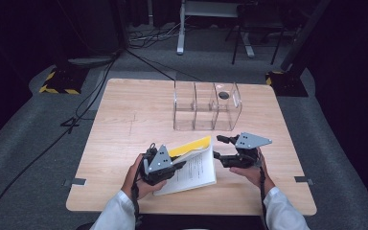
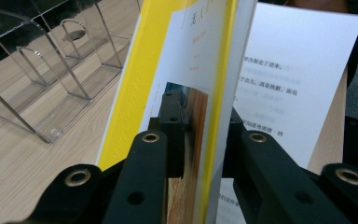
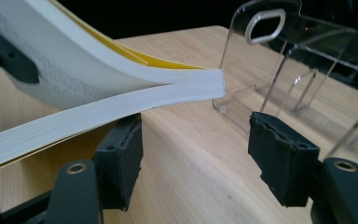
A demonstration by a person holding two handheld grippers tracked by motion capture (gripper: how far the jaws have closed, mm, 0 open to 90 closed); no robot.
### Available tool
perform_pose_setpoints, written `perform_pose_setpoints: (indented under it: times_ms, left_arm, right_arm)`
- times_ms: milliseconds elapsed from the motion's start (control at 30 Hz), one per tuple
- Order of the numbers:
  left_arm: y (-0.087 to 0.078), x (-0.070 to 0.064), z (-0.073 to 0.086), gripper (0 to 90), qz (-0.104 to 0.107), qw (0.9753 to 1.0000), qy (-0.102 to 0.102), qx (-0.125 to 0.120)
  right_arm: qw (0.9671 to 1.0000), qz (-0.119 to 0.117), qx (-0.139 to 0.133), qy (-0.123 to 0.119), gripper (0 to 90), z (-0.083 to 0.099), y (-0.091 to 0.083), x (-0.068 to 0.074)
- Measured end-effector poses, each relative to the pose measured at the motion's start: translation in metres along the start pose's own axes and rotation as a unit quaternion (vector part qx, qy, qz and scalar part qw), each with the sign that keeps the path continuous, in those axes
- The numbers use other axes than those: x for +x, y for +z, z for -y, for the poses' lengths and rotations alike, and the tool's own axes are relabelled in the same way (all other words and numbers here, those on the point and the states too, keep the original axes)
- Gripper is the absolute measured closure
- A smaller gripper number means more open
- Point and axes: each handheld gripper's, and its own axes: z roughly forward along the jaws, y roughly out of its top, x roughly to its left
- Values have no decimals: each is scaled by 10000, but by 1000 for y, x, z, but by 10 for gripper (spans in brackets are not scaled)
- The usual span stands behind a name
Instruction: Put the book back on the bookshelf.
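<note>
Dark floor with loose cables surrounds your light wooden table (image 1: 124,124), and a clear acrylic organizer (image 1: 206,106) with three compartments stands on it at about 12 o'clock from your hands. A small dark round object (image 1: 224,95) sits at its right-hand compartment; whether it lies inside I cannot tell.

Your left gripper (image 1: 168,168) is clamped on the front cover and first pages of a yellow-covered book (image 1: 194,165), which lies near the table's front edge, between your two hands. In the left gripper view the jaws pinch the raised cover (image 2: 177,60) from both sides, holding it up on edge, with the printed page (image 2: 289,79) lying open beyond it at 2 o'clock. The organizer (image 2: 51,79) shows there at 10 o'clock.

Your right gripper (image 1: 220,149) sits just beside the book's right edge, at 3 o'clock from it, with its jaws spread wide and nothing between them. In the right gripper view its left pad (image 3: 121,161) is just under the fore-edge of the page block (image 3: 121,109), which arches upward where the cover is lifted; whether pad and paper touch I cannot tell. The organizer (image 3: 279,60) stands at 1 o'clock there.
</note>
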Motion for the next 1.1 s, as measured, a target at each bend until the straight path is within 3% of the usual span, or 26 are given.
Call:
perform_pose_setpoints:
  times_ms: [333,567,767,967,1067,1100]
  left_arm:
    - [-28,3,25,770,-9,9994,-340,-118]
    - [-40,9,47,762,154,9974,-652,-261]
    - [-36,13,51,764,330,9955,-741,-490]
    - [-22,15,46,765,552,9932,-791,-645]
    - [-10,16,40,765,786,9897,-881,-807]
    - [-7,16,38,765,823,9896,-844,-819]
  right_arm:
    - [9986,-232,-177,-436,365,-43,11,26]
    - [9967,-531,10,-606,359,-57,31,49]
    - [9959,-753,28,-507,355,-53,43,56]
    - [9970,-618,36,-455,354,-47,35,48]
    - [9976,-562,-50,-411,354,-45,26,42]
    - [9977,-536,-105,-397,354,-45,22,40]
